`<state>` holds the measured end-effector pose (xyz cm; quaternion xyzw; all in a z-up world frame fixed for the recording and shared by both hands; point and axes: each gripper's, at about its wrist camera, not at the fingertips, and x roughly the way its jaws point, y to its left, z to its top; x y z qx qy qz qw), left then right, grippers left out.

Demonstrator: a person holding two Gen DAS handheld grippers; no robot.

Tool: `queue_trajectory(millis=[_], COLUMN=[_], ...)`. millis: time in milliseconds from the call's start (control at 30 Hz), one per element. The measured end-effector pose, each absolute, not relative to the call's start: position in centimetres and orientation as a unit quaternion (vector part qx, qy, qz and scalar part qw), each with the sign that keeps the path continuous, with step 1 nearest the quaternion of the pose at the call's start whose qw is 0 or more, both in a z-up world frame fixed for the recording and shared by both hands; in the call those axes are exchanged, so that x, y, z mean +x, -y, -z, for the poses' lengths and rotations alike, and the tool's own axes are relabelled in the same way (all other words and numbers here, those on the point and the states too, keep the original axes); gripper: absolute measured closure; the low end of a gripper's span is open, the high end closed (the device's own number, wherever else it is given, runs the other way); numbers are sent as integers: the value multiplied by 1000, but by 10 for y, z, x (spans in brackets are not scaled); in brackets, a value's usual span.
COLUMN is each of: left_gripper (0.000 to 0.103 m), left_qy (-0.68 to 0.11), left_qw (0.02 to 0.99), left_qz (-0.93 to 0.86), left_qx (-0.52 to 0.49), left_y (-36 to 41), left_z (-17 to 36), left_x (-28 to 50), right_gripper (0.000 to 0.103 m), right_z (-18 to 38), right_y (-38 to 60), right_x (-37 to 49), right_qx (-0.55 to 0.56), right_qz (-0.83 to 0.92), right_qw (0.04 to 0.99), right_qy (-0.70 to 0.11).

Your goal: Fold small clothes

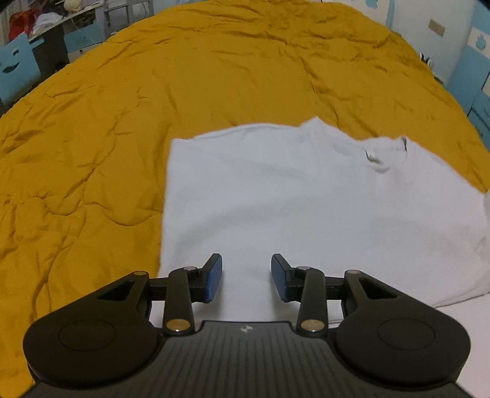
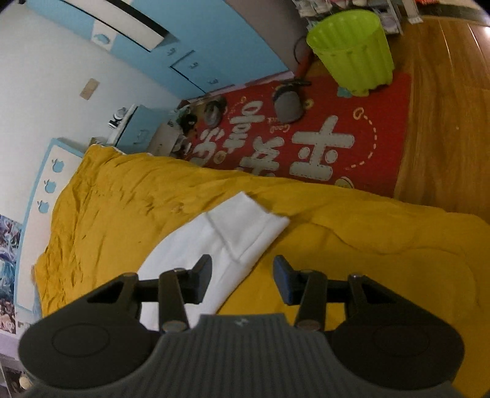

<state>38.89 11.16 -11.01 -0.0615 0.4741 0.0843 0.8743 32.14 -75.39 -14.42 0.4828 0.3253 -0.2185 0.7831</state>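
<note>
A white T-shirt (image 1: 306, 196) lies flat on the mustard-yellow quilt (image 1: 92, 137). Its left side is folded straight and its collar (image 1: 386, 153) is at the far right. My left gripper (image 1: 246, 277) is open and empty, hovering just above the shirt's near part. In the right wrist view the shirt (image 2: 214, 242) shows with a sleeve (image 2: 254, 226) pointing toward the bed edge. My right gripper (image 2: 242, 281) is open and empty, above the shirt's edge and the quilt (image 2: 367, 245).
Beyond the bed edge lie a red rug (image 2: 321, 137) with white characters, a green ribbed bin (image 2: 352, 46), slippers (image 2: 288, 102) and wooden floor (image 2: 444, 107). Blue-and-white cabinets (image 2: 183, 39) line the wall. A cluttered desk (image 1: 46, 27) stands behind the bed's far left.
</note>
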Motion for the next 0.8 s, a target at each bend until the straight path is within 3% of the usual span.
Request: queue_trajectory(millis=[133, 200, 233, 467, 633, 800], left_gripper=[58, 57, 55, 51, 51, 51], left_qy=[-489, -493, -494, -478, -462, -433], left_qw=[866, 865, 865, 875, 884, 898], left_qz=[-87, -85, -83, -60, -43, -14], left_qx=[-49, -37, -33, -43, -58, -78], left_y=[-106, -104, -104, -99, -103, -116], left_z=[120, 124, 124, 106, 81, 50], left_x=[393, 393, 394, 386, 372, 354], right_gripper=[74, 99, 102, 103, 103, 103], right_z=[164, 161, 155, 42, -57, -114], right_y=[765, 764, 762, 691, 587, 456], right_x=[330, 334, 337, 353, 369, 388], right_qx=[493, 486, 473, 315, 233, 186], right_qz=[227, 224, 221, 177, 77, -25], right_qw=[776, 781, 790, 884, 933, 948], right_qy=[-322, -321, -322, -298, -263, -257])
